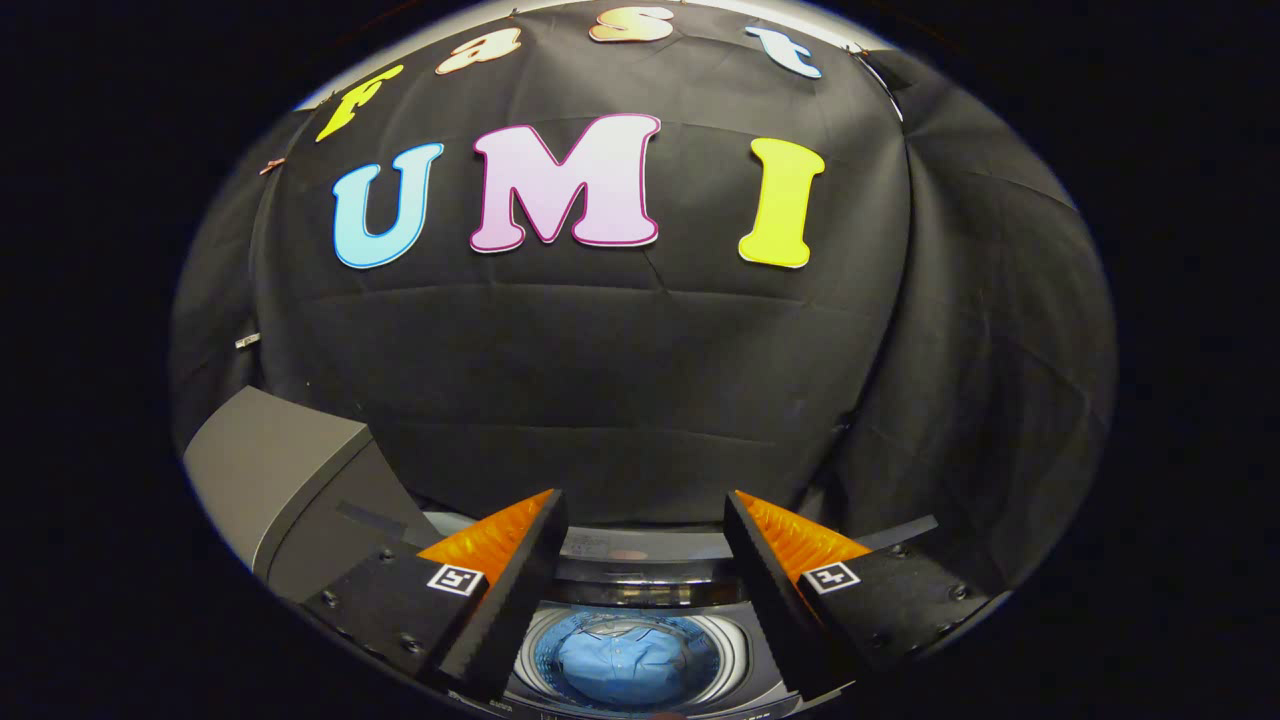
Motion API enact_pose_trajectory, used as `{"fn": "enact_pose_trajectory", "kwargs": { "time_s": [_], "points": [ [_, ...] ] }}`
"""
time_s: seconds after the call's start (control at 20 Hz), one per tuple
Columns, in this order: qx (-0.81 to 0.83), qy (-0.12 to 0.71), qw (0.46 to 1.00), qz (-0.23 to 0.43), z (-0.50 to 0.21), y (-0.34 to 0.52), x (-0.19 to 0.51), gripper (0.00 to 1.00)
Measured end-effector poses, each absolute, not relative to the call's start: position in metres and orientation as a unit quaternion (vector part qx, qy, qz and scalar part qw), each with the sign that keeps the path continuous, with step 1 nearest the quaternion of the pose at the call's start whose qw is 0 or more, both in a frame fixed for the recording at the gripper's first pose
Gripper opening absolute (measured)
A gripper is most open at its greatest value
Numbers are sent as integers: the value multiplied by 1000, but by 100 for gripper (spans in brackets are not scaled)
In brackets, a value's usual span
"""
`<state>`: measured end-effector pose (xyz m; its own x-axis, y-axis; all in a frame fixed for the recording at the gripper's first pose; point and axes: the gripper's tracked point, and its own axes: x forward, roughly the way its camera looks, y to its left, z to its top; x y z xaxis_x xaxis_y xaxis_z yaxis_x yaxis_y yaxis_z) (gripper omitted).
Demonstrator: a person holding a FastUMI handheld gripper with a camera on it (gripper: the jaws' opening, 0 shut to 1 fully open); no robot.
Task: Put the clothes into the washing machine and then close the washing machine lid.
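Observation:
A blue garment (615, 665) lies bunched at the bottom of the washing machine drum (725, 655), seen from above, below and between my fingers. The machine's grey top panel (640, 548) runs just behind the round opening. My gripper (645, 512) hangs above the opening, open, with a wide gap and nothing between its fingers. A grey raised panel (285, 480), which looks like the machine's lid standing up, rises to the left of my left finger (500, 580).
The booth's black cloth wall hangs close behind the machine and wraps around on the right. A dark strip (905, 530) shows just beyond my right finger.

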<state>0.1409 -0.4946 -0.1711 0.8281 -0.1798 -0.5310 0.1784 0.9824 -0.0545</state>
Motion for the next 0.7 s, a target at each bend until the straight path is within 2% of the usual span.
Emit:
{"fn": "enact_pose_trajectory", "kwargs": {
  "time_s": [0.35,0.5,0.7],
  "points": [
    [-20,299,950,-83,-181,-494,136,99],
    [-62,399,914,-52,-216,-497,94,99],
    [-67,393,916,-39,-212,-500,49,100]
  ]
}}
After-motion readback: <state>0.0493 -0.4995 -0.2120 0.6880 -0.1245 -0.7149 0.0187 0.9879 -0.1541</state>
